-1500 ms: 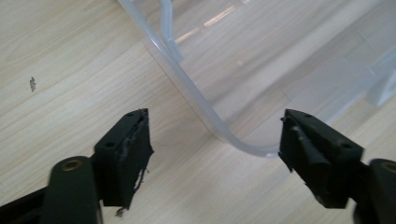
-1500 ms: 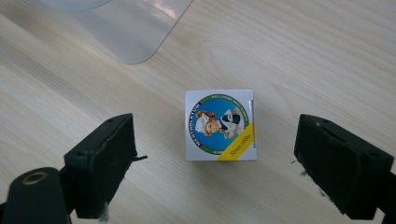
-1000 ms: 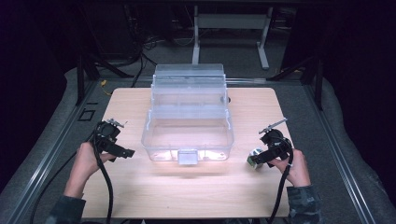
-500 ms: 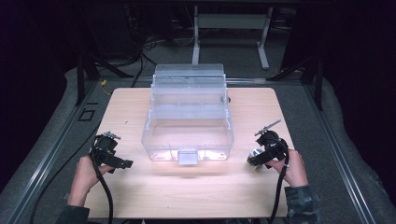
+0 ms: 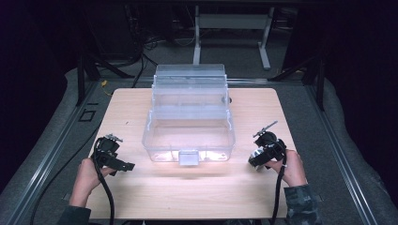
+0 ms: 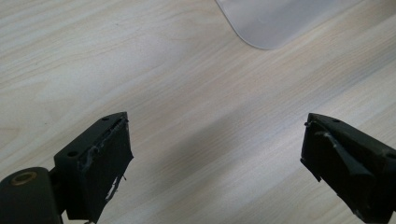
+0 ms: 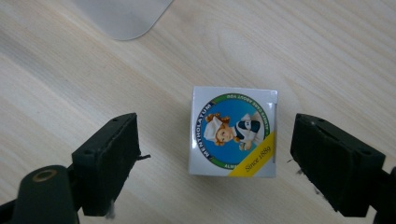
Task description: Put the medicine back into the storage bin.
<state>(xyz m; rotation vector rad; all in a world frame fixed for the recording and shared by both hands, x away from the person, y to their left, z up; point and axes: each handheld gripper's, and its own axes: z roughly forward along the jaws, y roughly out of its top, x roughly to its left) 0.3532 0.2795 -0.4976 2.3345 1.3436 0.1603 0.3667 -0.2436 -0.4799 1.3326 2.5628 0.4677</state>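
A clear plastic box (image 5: pixel 190 117) with a stepped lid and a front latch (image 5: pixel 188 157) stands in the middle of the wooden table (image 5: pixel 126 112). My left gripper (image 5: pixel 117 160) is held left of the box, jaws wide open over bare wood (image 6: pixel 217 130). To the right of the box is my right gripper (image 5: pixel 259 157). In the right gripper view it is open (image 7: pixel 217 128) astride a small white Mentholatum box (image 7: pixel 233 133) lying on the table. Both pads stand clear of that box's sides.
A rounded corner of the clear box (image 6: pixel 275 21) shows at the top of the left gripper view, and another corner (image 7: pixel 121 16) in the right gripper view. Grey matting (image 5: pixel 56 140) and metal rails surround the table; dark stands are behind it.
My left hand has drawn back toward the near edge of the table and sunk lower. The right hand has stayed over the small box.
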